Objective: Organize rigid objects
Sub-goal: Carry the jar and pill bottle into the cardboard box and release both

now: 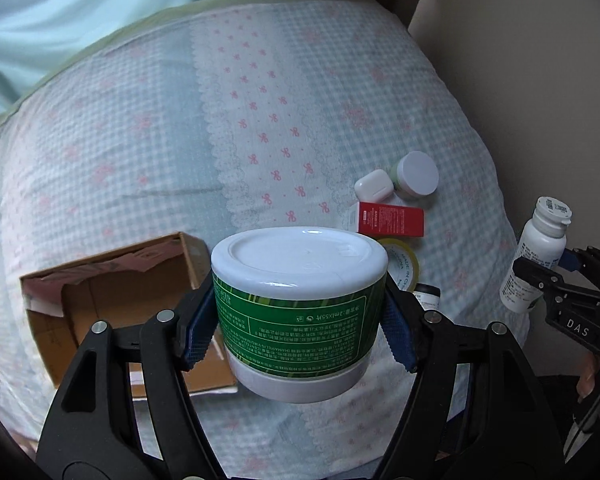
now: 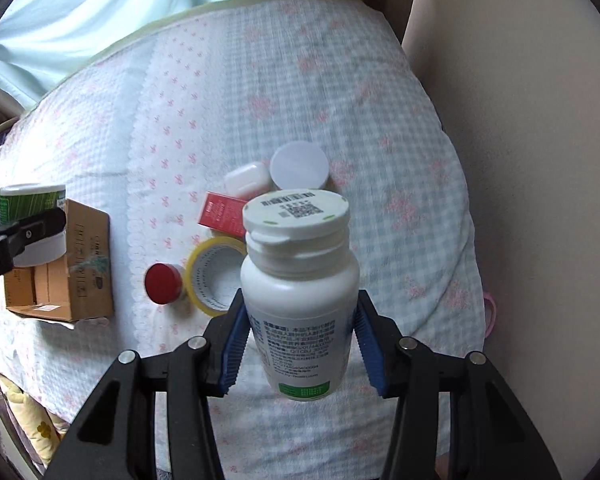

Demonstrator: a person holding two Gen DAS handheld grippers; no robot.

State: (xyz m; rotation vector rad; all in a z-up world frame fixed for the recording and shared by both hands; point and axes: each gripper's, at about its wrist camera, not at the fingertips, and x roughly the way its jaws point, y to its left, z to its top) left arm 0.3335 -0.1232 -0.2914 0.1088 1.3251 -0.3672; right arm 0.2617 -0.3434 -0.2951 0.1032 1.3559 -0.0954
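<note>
My left gripper (image 1: 300, 322) is shut on a wide white jar with a green label (image 1: 300, 300), held in the air above the bed. The same jar (image 2: 32, 204) shows at the left of the right wrist view, over an open cardboard box (image 2: 80, 264). My right gripper (image 2: 300, 344) is shut on a white pill bottle (image 2: 300, 292) with a barcode on its cap, also lifted clear of the bed. In the left wrist view that bottle (image 1: 536, 256) hangs at the far right. The box (image 1: 112, 300) lies just left of the jar.
On the checked bedspread (image 1: 140, 140) lie a white earbud case (image 2: 246, 178), a white-lidded jar (image 2: 299, 166), a red carton (image 2: 222, 214), a yellow tape roll (image 2: 216, 276) and a red-capped jar (image 2: 163, 283). A beige wall (image 2: 540, 160) bounds the right side.
</note>
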